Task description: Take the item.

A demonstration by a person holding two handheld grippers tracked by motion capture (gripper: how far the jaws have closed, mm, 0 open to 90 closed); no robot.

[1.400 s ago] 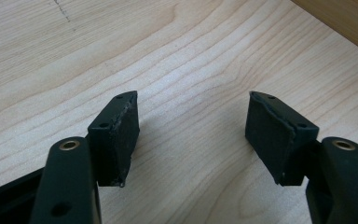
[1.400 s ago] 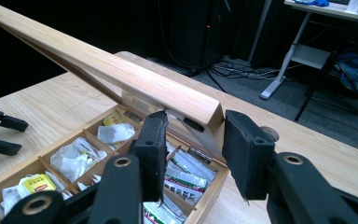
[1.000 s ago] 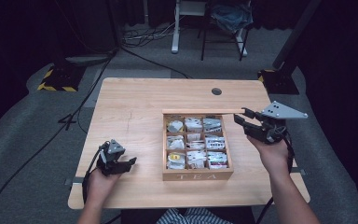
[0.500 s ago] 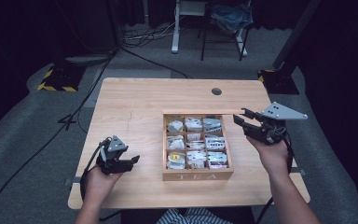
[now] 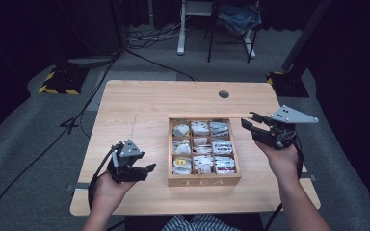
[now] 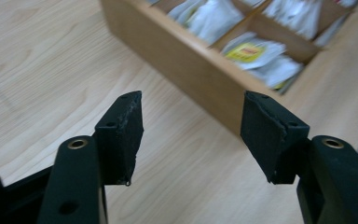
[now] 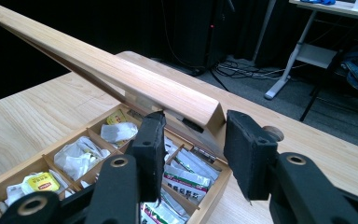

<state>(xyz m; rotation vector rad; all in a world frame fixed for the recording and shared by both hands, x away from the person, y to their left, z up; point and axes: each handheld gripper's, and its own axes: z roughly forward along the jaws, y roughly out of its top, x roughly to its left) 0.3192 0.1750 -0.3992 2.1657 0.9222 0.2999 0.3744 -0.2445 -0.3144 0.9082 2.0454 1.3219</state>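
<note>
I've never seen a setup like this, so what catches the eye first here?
Probably the wooden tea box in the middle of the table, its compartments full of tea bags. The right tool grips a corner of its raised lid, while the left tool hangs open near the box's front.

1. The place looks like a lab or studio set up for recording, with dark, black-draped surroundings and grey carpeted floor [image 5: 33, 159].
2. A single light wooden bench [image 5: 139, 106] with a round cable hole stands alone under bright light.
3. Black cables [image 5: 154, 38] trail across the floor.
4. A yellow-and-black striped stand base [image 5: 60, 79] sits at the left.
5. A white metal desk frame [image 5: 188, 29] and a dark chair with blue cloth [image 5: 238, 19] stand behind.
</note>
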